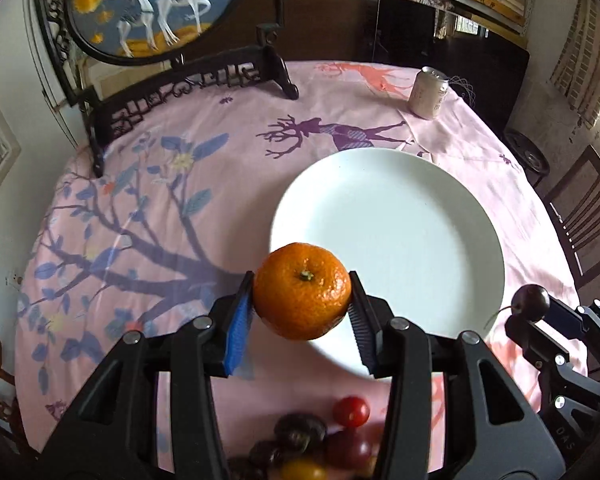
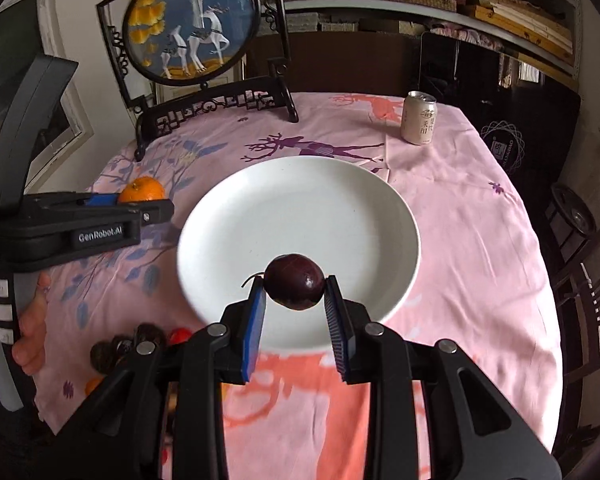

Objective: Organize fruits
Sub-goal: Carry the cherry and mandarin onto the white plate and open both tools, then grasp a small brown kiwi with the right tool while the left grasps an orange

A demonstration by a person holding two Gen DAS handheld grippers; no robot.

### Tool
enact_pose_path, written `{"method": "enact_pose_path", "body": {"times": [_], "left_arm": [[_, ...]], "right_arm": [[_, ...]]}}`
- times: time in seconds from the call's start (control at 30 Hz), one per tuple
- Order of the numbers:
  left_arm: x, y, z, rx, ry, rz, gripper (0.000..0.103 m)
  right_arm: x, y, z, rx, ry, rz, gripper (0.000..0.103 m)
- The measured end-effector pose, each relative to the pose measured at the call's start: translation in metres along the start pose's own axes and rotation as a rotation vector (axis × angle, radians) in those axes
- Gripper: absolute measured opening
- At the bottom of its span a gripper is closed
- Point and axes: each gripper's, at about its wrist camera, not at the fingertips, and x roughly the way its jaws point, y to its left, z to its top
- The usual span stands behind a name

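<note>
My left gripper (image 1: 302, 294) is shut on an orange tangerine (image 1: 302, 302), held in the air at the near left rim of the white plate (image 1: 400, 216). The same tangerine (image 2: 142, 190) shows in the right wrist view, left of the plate (image 2: 300, 216). My right gripper (image 2: 296, 292) is shut on a dark purple round fruit (image 2: 295, 282) with a thin stem, held above the plate's near edge. That fruit (image 1: 532, 300) appears at the right in the left wrist view. The plate has nothing on it.
A pile of small fruits (image 1: 312, 440), dark, red and yellow, lies on the pink cloth at the near edge, also seen as the pile (image 2: 140, 340). A drink can (image 2: 418, 118) stands at the far right. A framed round deer picture (image 2: 192, 24) stands at the back. A hand (image 2: 30, 336) holds the left gripper's handle.
</note>
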Motion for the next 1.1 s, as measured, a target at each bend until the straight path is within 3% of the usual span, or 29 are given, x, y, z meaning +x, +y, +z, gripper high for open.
{"method": "enact_pose_path", "body": {"times": [0.1, 0.27, 0.3, 0.33, 0.37, 0.4, 0.43, 0.57, 0.7, 0.83, 1.0, 1.1], "left_arm": [[0.048, -0.01, 0.025, -0.014, 0.083, -0.004, 0.045], [0.086, -0.018, 0.048, -0.022, 0.115, -0.02, 0.046], [0.091, -0.019, 0.051, -0.019, 0.126, -0.018, 0.046], [0.095, -0.02, 0.053, -0.017, 0.131, -0.017, 0.048], [0.097, -0.021, 0.055, -0.015, 0.132, -0.014, 0.053], [0.094, -0.019, 0.057, -0.013, 0.122, -0.011, 0.066], [0.087, -0.017, 0.057, -0.01, 0.104, -0.007, 0.073], [0.033, -0.003, 0.043, 0.002, 0.014, -0.031, 0.078], [-0.04, 0.014, -0.008, 0.015, -0.108, -0.004, 0.091], [-0.086, 0.029, -0.088, 0.019, -0.179, 0.042, 0.093], [-0.1, 0.049, -0.183, -0.014, -0.192, 0.046, 0.093], [-0.097, 0.056, -0.215, -0.013, -0.175, 0.099, 0.093]], "right_arm": [[0.052, -0.011, 0.026, -0.026, 0.063, -0.023, 0.03], [0.103, -0.024, 0.038, -0.038, 0.146, -0.027, 0.03], [0.107, -0.024, 0.04, -0.047, 0.151, -0.033, 0.032], [0.11, -0.023, 0.04, -0.053, 0.153, -0.036, 0.044], [0.111, -0.021, 0.041, -0.06, 0.147, -0.05, 0.052], [0.108, -0.02, 0.041, -0.069, 0.128, -0.073, 0.058], [0.103, -0.019, 0.042, -0.082, 0.112, -0.09, 0.058], [0.057, -0.016, 0.034, -0.074, 0.058, -0.078, 0.058], [-0.005, 0.006, -0.005, -0.083, 0.012, -0.053, 0.069], [-0.045, 0.034, -0.068, -0.086, -0.008, -0.03, 0.093], [-0.063, 0.063, -0.129, -0.059, 0.015, -0.011, 0.093], [-0.069, 0.075, -0.147, -0.065, 0.019, -0.008, 0.093]]}}
